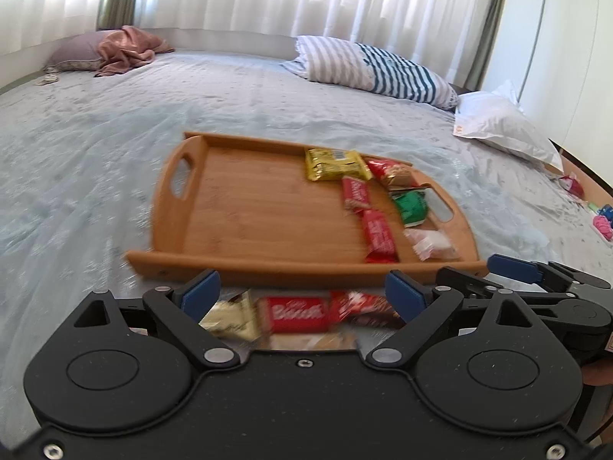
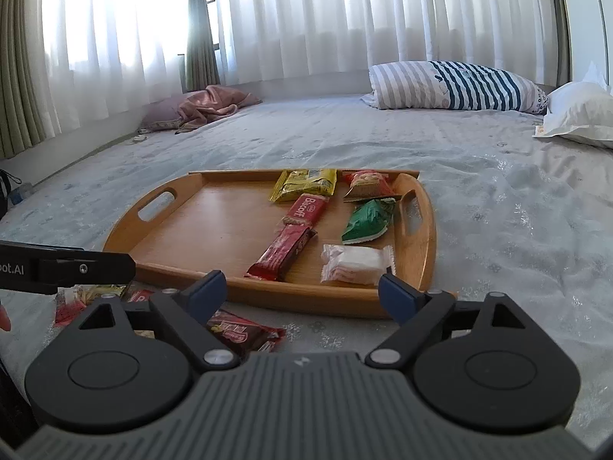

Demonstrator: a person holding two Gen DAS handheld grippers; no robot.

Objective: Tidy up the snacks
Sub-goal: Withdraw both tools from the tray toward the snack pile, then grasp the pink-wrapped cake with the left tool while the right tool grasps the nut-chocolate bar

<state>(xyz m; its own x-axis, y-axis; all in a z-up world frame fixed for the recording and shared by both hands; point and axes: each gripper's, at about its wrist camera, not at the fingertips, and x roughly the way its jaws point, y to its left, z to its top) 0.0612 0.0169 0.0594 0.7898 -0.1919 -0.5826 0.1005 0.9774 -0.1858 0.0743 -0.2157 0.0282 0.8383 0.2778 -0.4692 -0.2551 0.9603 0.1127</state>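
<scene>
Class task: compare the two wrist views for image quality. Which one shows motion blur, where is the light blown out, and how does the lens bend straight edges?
Left wrist view: motion blur smears the tray and the snacks on it. Right wrist view: sharper, Biscoff pack readable; the curtains glare white, backlighting the bed. Both views: fisheye bows the tray's rims.

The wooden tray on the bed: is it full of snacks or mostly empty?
Partly filled. The wooden tray holds six wrapped snacks, all on its right side, such as the green packet; its left half is bare wood.

Loose snacks (image 1: 295,316) blurred, partly hidden
</scene>
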